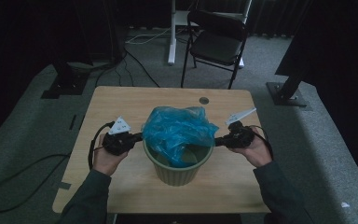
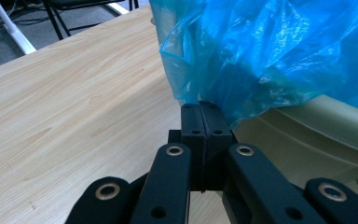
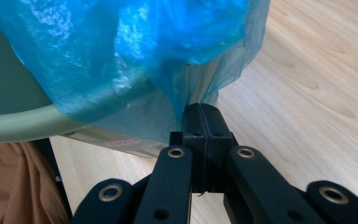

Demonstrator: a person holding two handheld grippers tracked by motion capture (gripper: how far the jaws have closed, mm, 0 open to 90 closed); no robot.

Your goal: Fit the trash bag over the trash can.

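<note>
Blue plastic bag [image 1: 179, 133] bunched over mouth of green ribbed bin [image 1: 177, 170], part hanging inside, edges pulled out past rim on both sides. Bin standing near front middle of wooden table [image 1: 121, 100]. Left gripper [image 1: 137, 136] at bin's left rim, jaws pressed fully together on a pinch of bag edge [image 2: 186, 95]. Right gripper [image 1: 220, 140] at right rim, jaws likewise clamped flush on bag film [image 3: 200, 88], no gap visible. Both grippers just outside rim, level with it, clear of tabletop.
</note>
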